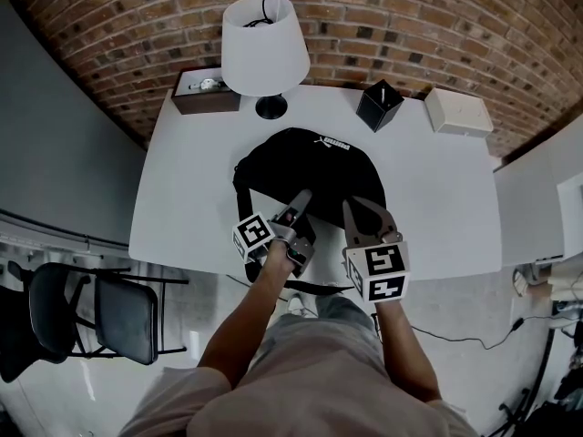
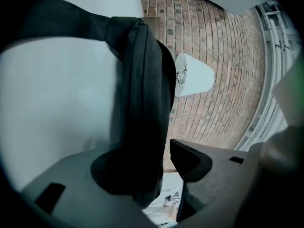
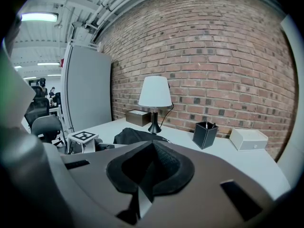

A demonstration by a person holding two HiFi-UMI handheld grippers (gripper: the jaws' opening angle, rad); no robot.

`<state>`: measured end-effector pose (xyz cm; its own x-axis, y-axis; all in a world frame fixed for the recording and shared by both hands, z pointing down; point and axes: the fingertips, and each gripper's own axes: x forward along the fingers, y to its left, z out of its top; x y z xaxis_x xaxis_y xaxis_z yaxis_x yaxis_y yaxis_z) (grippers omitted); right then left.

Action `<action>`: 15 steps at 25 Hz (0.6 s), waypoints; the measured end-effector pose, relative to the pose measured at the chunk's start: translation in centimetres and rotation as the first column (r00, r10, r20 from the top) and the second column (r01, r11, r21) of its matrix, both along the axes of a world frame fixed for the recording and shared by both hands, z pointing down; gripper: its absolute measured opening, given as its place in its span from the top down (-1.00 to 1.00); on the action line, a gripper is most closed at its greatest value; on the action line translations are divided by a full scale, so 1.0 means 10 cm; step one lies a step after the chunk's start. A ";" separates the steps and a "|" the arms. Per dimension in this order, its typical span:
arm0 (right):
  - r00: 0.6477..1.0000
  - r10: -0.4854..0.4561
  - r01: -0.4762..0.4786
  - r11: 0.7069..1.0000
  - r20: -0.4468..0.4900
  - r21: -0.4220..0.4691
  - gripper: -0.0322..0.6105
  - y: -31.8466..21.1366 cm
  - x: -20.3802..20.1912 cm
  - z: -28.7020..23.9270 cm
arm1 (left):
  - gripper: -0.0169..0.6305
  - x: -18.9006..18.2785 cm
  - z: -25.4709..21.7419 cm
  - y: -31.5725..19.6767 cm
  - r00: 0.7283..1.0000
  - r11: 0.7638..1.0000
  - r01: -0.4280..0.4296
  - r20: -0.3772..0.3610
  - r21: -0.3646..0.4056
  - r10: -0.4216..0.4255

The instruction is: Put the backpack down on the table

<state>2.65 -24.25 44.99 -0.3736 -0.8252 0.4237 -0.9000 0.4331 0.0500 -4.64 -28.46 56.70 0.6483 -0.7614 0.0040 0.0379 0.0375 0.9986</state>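
A black backpack lies flat on the white table, near its front edge. One dark strap hangs over that edge. My left gripper is at the backpack's near left side, turned on its side. In the left gripper view its jaws stand apart. The backpack's zipped edge runs between them along the left pad, and the right pad stands off it. My right gripper hovers over the near right part of the bag. Its pads meet, with nothing held.
At the back of the table, by the brick wall, stand a white lamp, a brown box, a black pen holder and a white box. A black chair stands on the floor to the left.
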 end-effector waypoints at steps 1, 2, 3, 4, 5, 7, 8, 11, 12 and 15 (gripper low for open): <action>1.000 -0.001 0.001 1.000 0.001 0.000 0.90 0.01 -0.01 0.00 | 0.27 -0.01 0.00 0.02 1.000 1.000 -0.001 0.001 -0.003 0.001; 1.000 -0.003 0.003 1.000 0.002 0.000 0.90 0.02 -0.02 0.00 | 0.27 -0.02 0.01 0.04 1.000 1.000 -0.001 0.001 -0.006 0.001; 1.000 -0.004 0.004 1.000 0.003 0.000 0.90 0.03 -0.02 0.00 | 0.27 -0.02 0.01 0.06 1.000 1.000 -0.002 0.002 -0.009 0.002; 1.000 -0.005 0.005 1.000 0.004 0.000 0.90 0.04 -0.03 0.00 | 0.27 -0.03 0.02 0.08 1.000 1.000 -0.003 0.005 -0.011 0.003; 1.000 -0.006 0.006 1.000 0.005 0.000 0.90 0.05 -0.04 0.00 | 0.27 -0.04 0.02 0.10 1.000 1.000 -0.004 0.008 -0.010 0.004; 1.000 -0.009 0.009 1.000 0.009 0.003 0.90 0.08 -0.06 0.00 | 0.27 -0.04 0.01 0.14 1.000 1.000 -0.007 0.007 -0.008 0.007; 1.000 -0.012 0.011 1.000 0.011 0.005 0.90 0.09 -0.07 0.00 | 0.27 -0.05 0.00 0.15 1.000 1.000 -0.009 0.004 -0.006 0.009; 1.000 -0.018 0.018 1.000 0.017 0.008 0.90 0.13 -0.10 0.00 | 0.27 -0.07 -0.03 0.20 1.000 1.000 -0.014 0.003 0.003 0.014; 1.000 -0.019 0.019 1.000 0.019 0.009 0.90 0.14 -0.11 0.00 | 0.27 -0.08 -0.03 0.22 1.000 1.000 -0.015 0.006 0.004 0.015; 0.999 -0.021 0.021 1.000 0.024 0.013 0.90 0.20 -0.13 -0.01 | 0.27 -0.11 -0.04 0.28 1.000 1.000 -0.017 0.017 0.005 0.017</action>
